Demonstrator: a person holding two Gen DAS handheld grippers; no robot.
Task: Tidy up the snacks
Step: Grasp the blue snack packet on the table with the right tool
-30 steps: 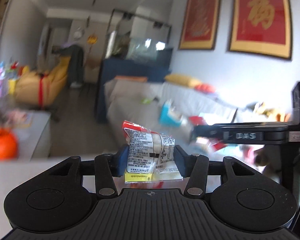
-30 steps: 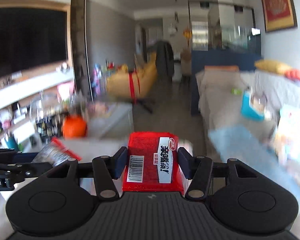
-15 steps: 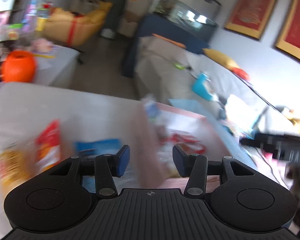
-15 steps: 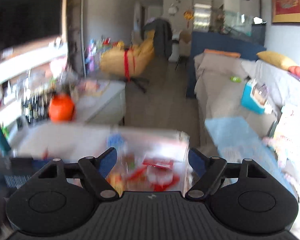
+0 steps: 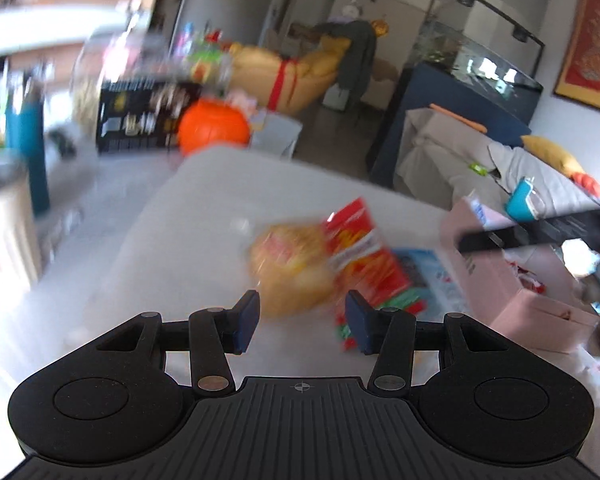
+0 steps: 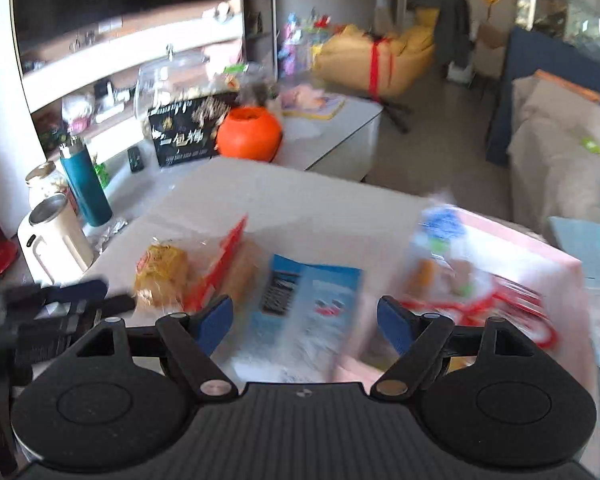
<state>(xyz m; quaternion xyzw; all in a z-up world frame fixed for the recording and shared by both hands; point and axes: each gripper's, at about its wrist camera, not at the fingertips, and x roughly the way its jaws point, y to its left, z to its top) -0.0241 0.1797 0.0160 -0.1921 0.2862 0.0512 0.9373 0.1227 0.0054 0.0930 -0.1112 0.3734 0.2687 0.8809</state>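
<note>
On the white table lie a yellow snack bag (image 5: 290, 268), a red snack pack (image 5: 364, 248) and a blue-white packet (image 5: 432, 276), all blurred. To their right stands a pink box (image 5: 532, 304) holding several snacks. My left gripper (image 5: 303, 320) is open and empty, just short of the yellow bag. My right gripper (image 6: 305, 322) hangs open and empty over the blue-white packet (image 6: 308, 304), between the yellow bag (image 6: 162, 272) and the pink box (image 6: 556, 280). The left gripper (image 6: 100, 295) shows at the right wrist view's left edge.
Beyond the table's far edge sit an orange round container (image 6: 249, 134), a black printed box (image 6: 184, 132), a teal bottle (image 6: 86, 182) and a white cup (image 6: 56, 236). A covered sofa (image 5: 460, 160) runs along the right.
A second ago each gripper held a snack pack. Both packs are gone from the jaws, which now stand open. Both hands have dropped and swung left toward the snacks on the table.
</note>
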